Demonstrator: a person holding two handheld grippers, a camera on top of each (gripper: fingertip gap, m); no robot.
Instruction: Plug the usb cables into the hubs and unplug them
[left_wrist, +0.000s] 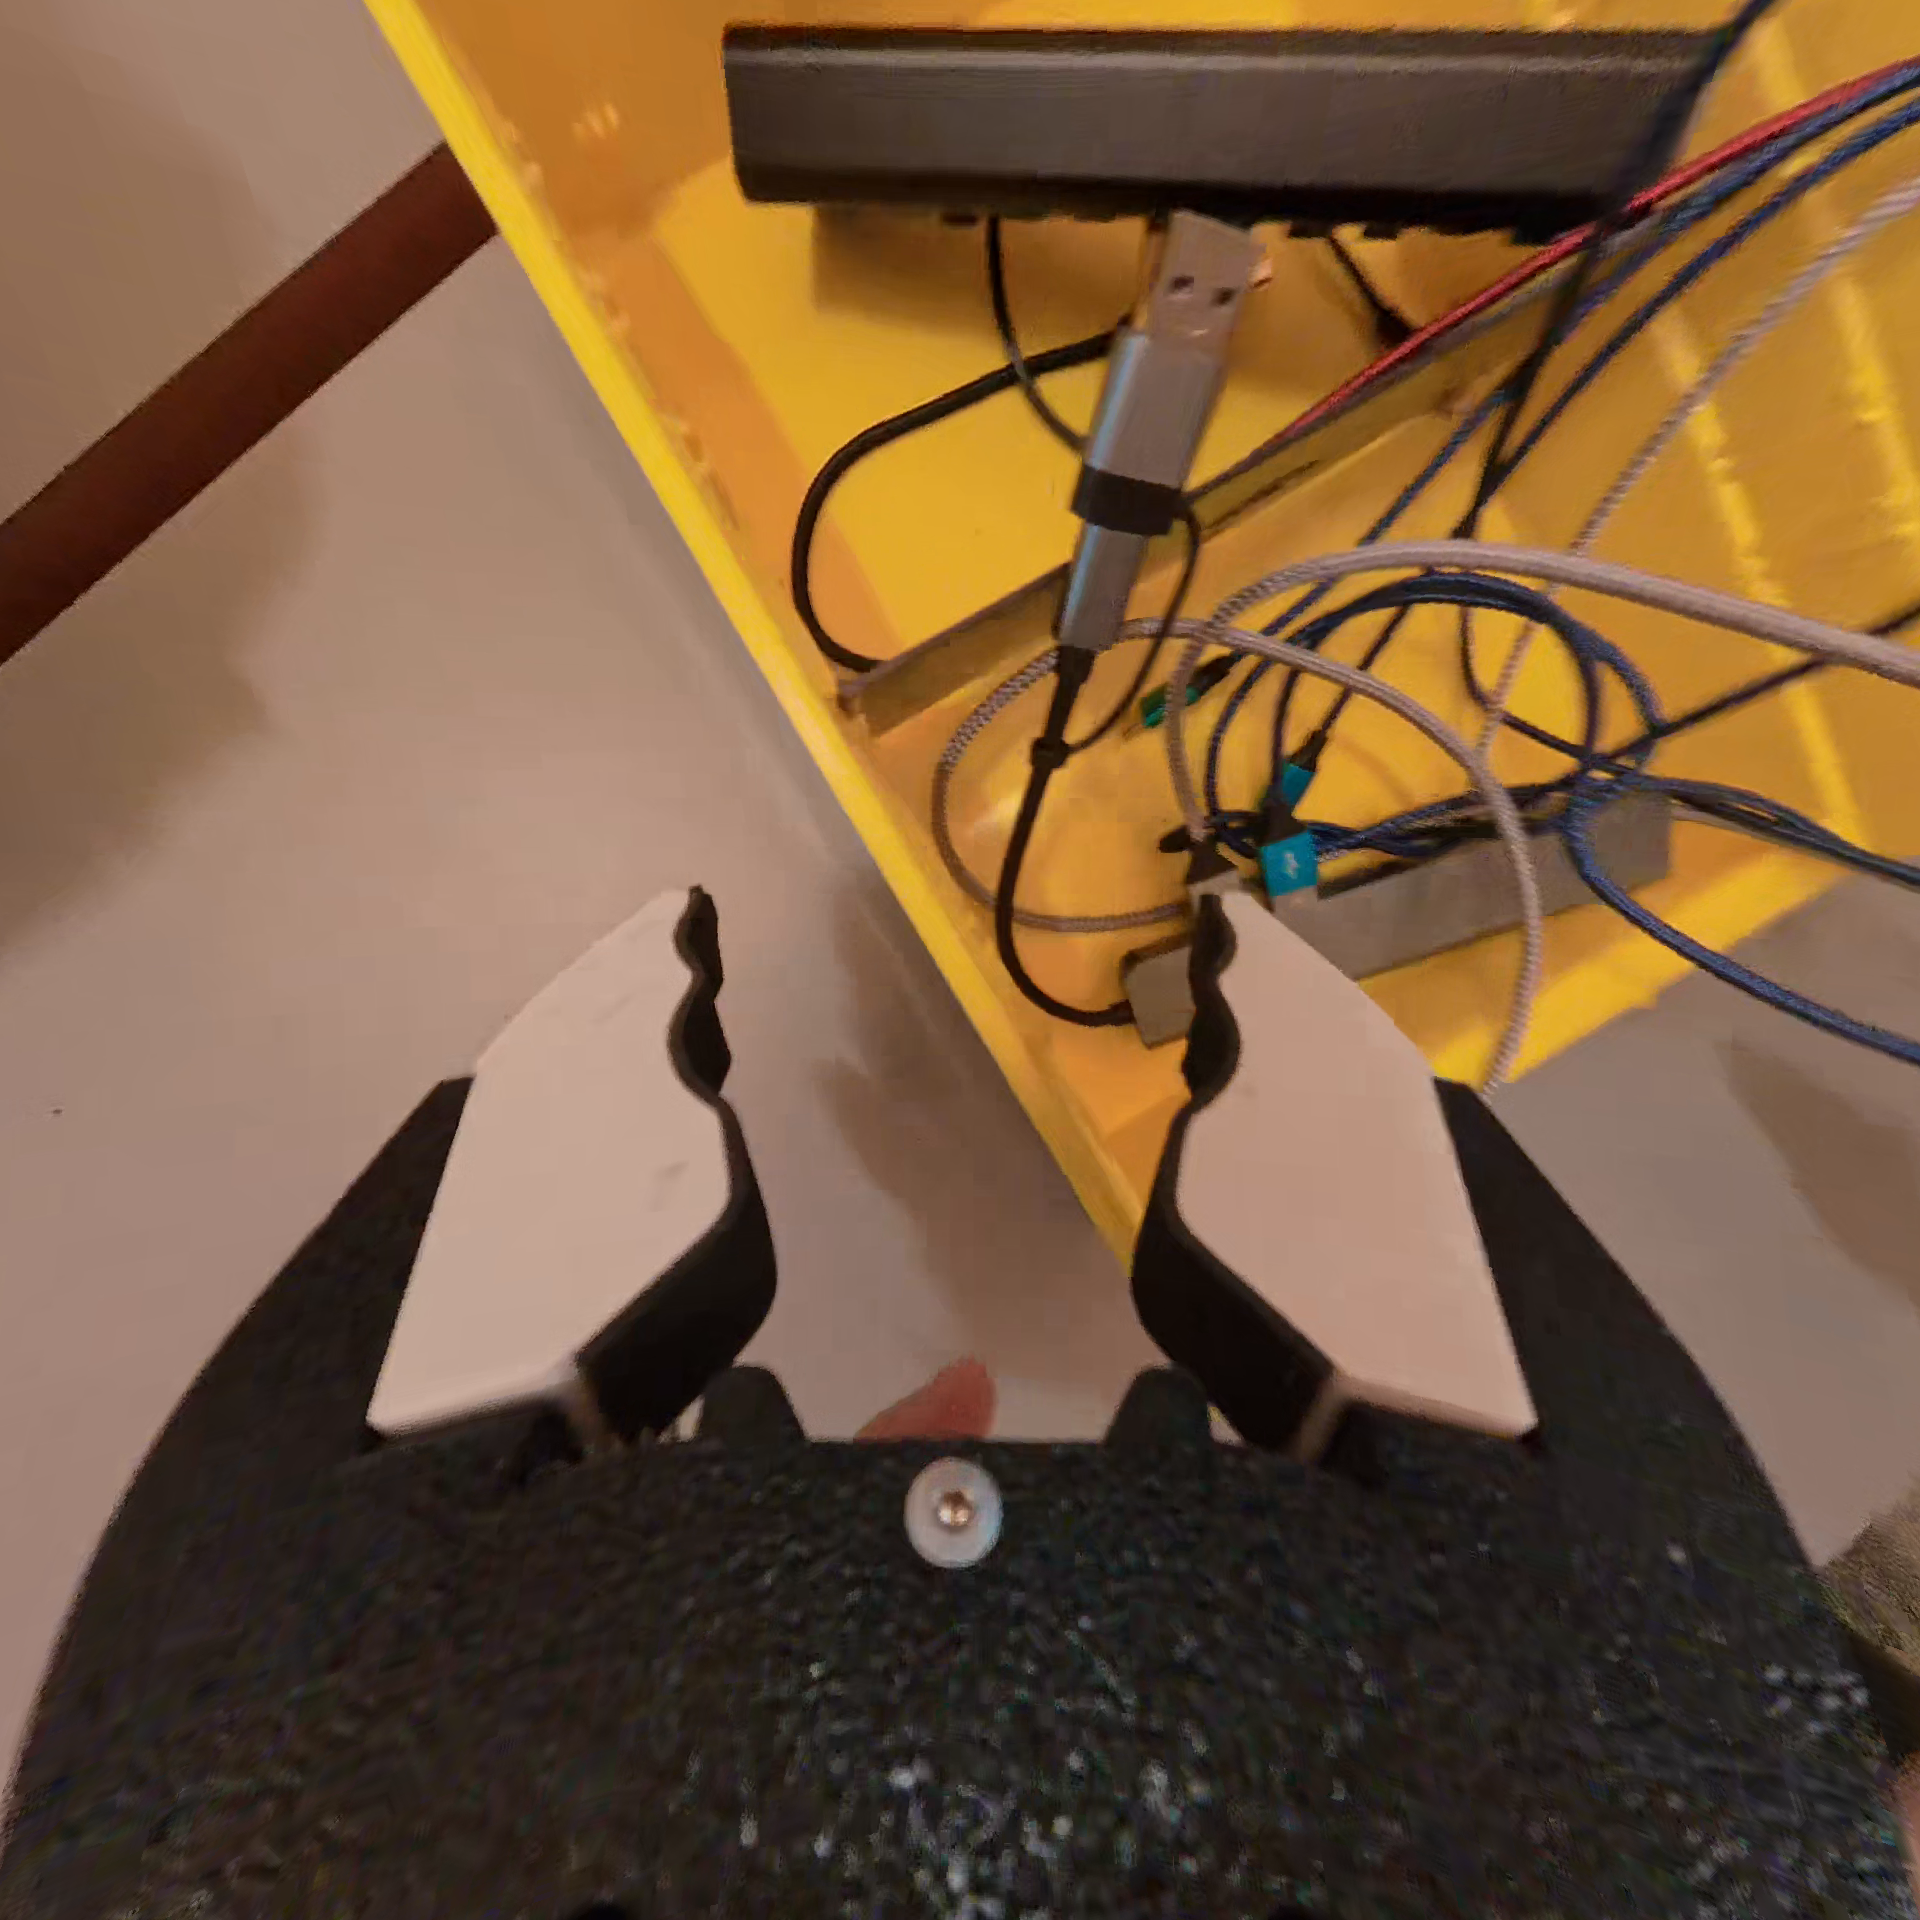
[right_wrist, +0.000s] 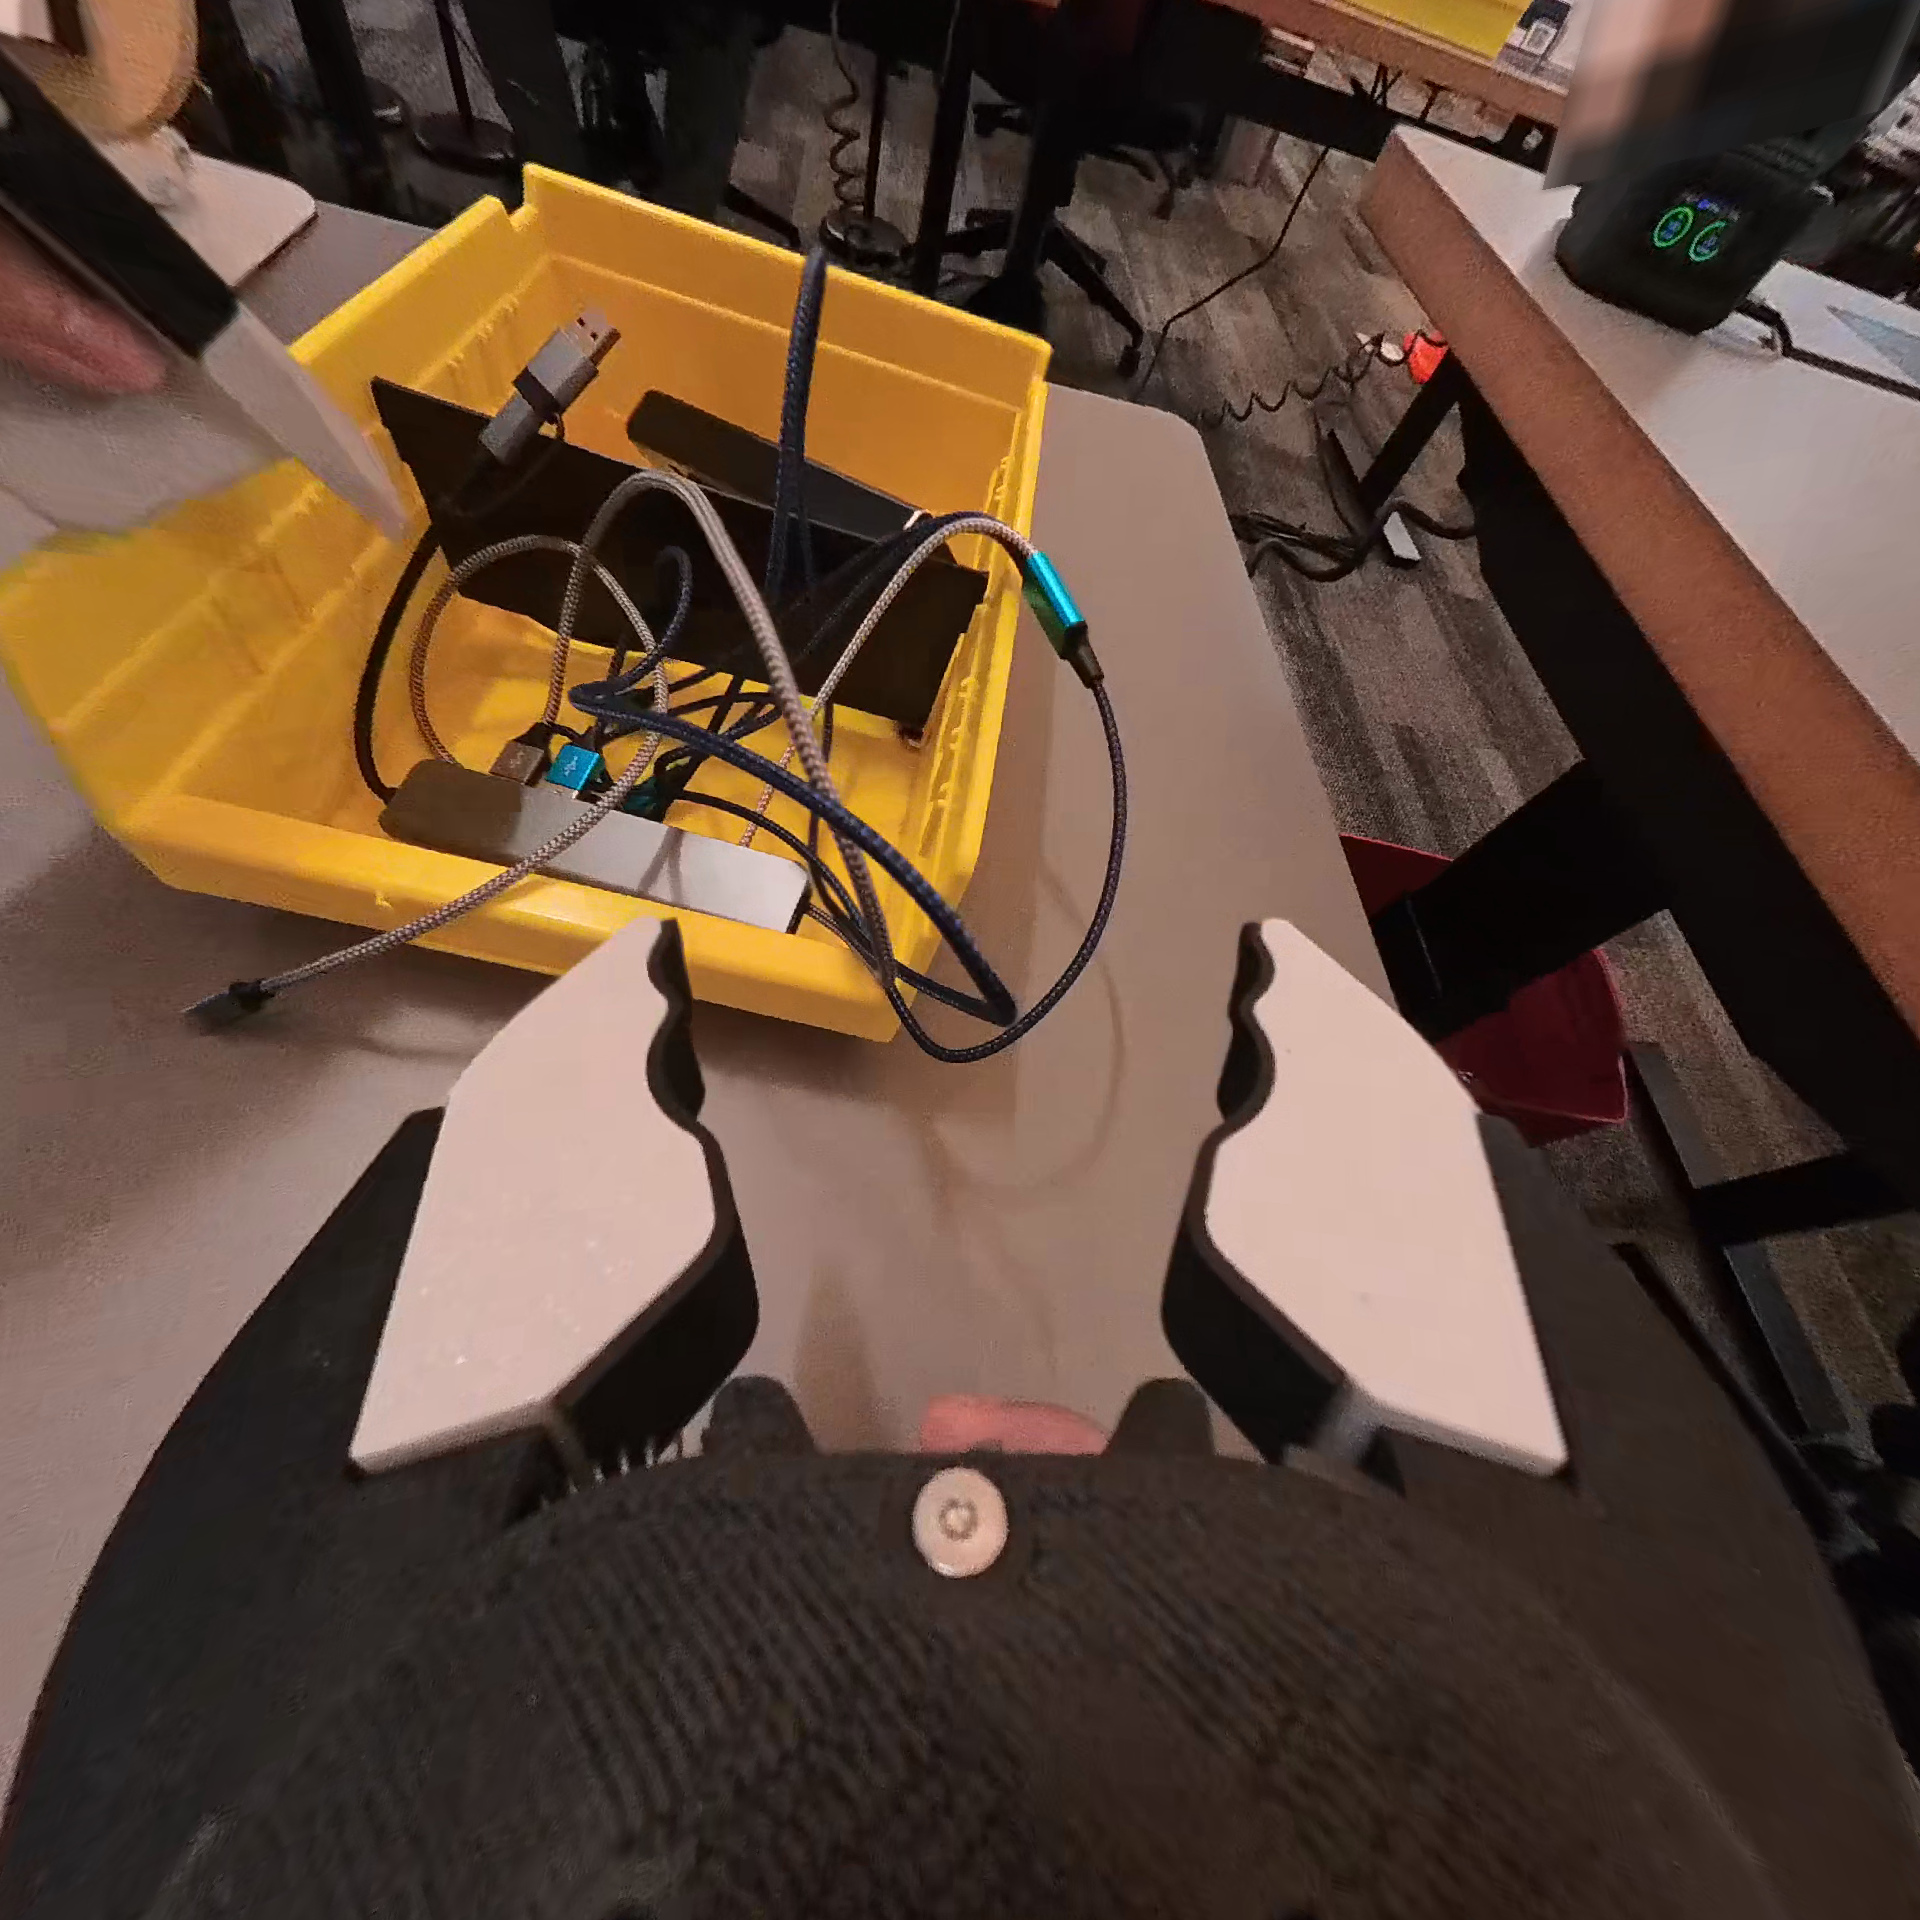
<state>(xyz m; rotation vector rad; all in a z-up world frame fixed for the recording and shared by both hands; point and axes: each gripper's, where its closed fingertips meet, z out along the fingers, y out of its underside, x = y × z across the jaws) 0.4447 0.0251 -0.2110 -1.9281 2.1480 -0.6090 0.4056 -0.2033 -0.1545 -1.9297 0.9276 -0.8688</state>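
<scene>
Left wrist view: we see the left gripper (left_wrist: 956, 914) with its jaws spread and nothing between them, hovering over the pale table (left_wrist: 312, 831) just beside the near wall of the yellow bin (left_wrist: 665, 416). The grey USB plug (left_wrist: 1153, 416) stands free ahead of the tongs and a little to their right, unplugged, its long axis running almost straight away from us with the bare metal end pointing toward the black hub (left_wrist: 1195, 114) at the far side of the bin; its black cable (left_wrist: 1023, 862) drops back toward the right-hand fingertip. The silver hub (left_wrist: 1455, 904) lies flat just beyond that fingertip, with a teal-ended cable (left_wrist: 1288, 868) seated in it. Right wrist view: we see the right gripper (right_wrist: 956, 935) likewise spread and empty, held over the table short of the bin's near wall (right_wrist: 520, 914), with the silver hub (right_wrist: 623, 842) just past the wall, ahead and to the left. The grey plug (right_wrist: 551, 384) rises at the far left of the bin, well apart from these tongs, while the left gripper's white finger (right_wrist: 301, 416) reaches in close beside it. A loose teal plug (right_wrist: 1055, 603) hangs over the bin's right wall. We judge the left tongs the nearer to the grey plug, and the approach should follow its long axis
</scene>
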